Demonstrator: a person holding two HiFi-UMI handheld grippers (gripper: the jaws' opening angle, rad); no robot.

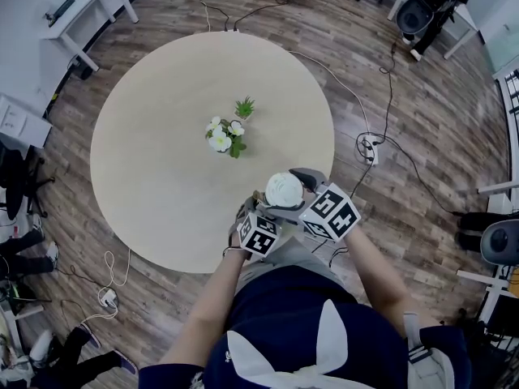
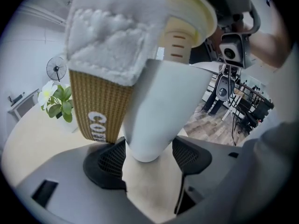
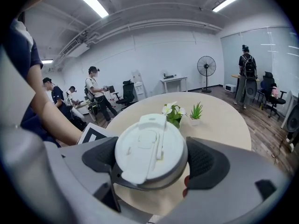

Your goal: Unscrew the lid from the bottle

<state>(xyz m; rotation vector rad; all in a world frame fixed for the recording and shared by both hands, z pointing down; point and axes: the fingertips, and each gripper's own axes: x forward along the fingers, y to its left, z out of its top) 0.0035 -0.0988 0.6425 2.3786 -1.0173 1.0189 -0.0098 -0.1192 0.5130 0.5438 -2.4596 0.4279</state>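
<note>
Above the near edge of the round table [image 1: 154,168] I hold a white bottle [image 2: 159,101] with a tan woven sleeve and a fluffy white patch. My left gripper [image 2: 147,155] is shut on the bottle's narrow lower end, both pads pressed against it. On top of the bottle sits the white flip-tab lid [image 3: 150,150], with my right gripper [image 3: 153,161] shut around its rim. In the head view the lid [image 1: 284,190] shows from above. There the left gripper [image 1: 258,211] is below the lid and the right gripper [image 1: 293,194] closes on it from the right.
A pot of white flowers [image 1: 223,138] and a small green plant [image 1: 244,108] stand at the table's middle. Cables and a power strip [image 1: 369,148] lie on the wooden floor to the right. White desks [image 1: 81,14] stand at the far left. People stand in the background [image 3: 96,94].
</note>
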